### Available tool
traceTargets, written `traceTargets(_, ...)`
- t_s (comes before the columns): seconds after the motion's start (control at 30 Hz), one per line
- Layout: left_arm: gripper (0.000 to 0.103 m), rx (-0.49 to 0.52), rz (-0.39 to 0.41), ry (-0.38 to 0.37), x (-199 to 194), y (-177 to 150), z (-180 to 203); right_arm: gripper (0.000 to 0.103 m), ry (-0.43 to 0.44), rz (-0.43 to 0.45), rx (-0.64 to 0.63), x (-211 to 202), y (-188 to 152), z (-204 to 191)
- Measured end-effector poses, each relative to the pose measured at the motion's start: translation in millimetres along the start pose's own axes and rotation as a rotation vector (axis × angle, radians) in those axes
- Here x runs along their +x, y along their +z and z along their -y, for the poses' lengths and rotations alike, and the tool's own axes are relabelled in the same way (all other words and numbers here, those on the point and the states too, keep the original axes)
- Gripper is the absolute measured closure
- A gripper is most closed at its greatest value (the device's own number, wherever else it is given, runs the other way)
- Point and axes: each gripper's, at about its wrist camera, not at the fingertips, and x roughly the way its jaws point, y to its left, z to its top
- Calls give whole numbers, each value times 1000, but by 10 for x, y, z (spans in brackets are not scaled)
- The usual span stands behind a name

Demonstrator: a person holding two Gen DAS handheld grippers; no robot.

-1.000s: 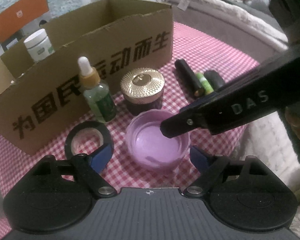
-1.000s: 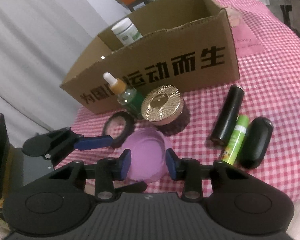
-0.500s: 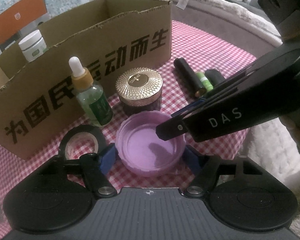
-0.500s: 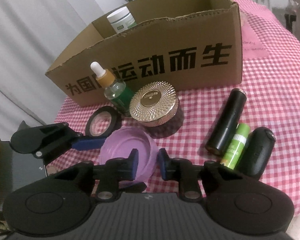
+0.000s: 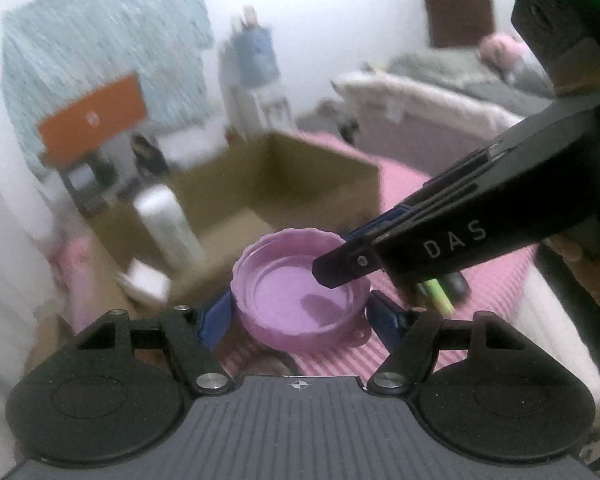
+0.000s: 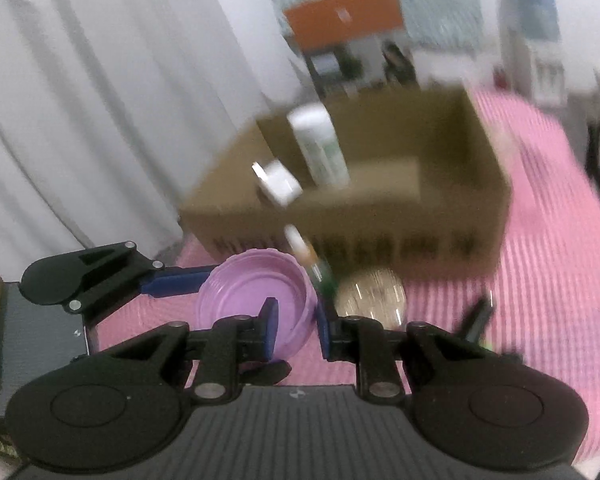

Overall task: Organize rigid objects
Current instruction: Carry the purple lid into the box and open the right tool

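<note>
A: Purple lid at lower centre, up off the pink cloth: left gripper clamps its sides, right gripper pinches the rim.

B: Two grips steady it, I'd guess, heading for the cardboard box above.

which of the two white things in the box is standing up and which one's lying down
The tall white bottle with the green label stands upright in the cardboard box. The small white item beside it lies low on the box floor; blur hides what it is.
</note>
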Motion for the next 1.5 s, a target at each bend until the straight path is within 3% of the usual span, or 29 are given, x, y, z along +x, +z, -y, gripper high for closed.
traceTargets(0.13,30,-7,42,55,-16,259,-283,80,19,73,-107,-60,405,-209)
traceTargets(0.27,30,-45,0,70,204,476,-625,80,45,78,-162,122,802,-329)
traceTargets(0.37,30,-98,-87,46,475,553,-888,80,75,22,-158,404,1108,-303)
traceTargets(0.53,30,-193,-283,-25,1057,525,-1223,80,125,-182,-59,1172,1481,-51)
traceTargets(0.63,30,-233,-391,-61,1341,488,-1341,80,138,-300,-3,1561,1510,129)
traceTargets(0.8,30,-248,-508,-87,1579,444,-1395,80,157,-449,46,1946,1404,310)
traceTargets(0.97,30,-186,-553,-55,1668,454,-1334,80,188,-555,67,2202,1351,386)
traceTargets(1.17,29,-144,-597,-41,1673,457,-1293,80,211,-621,59,2394,1340,356)
traceTargets(1.37,27,-147,-624,-39,1653,467,-1283,80,225,-679,53,2508,1295,325)
traceTargets(1.5,20,-166,-608,-43,1656,499,-1352,79,229,-688,52,2535,1306,294)
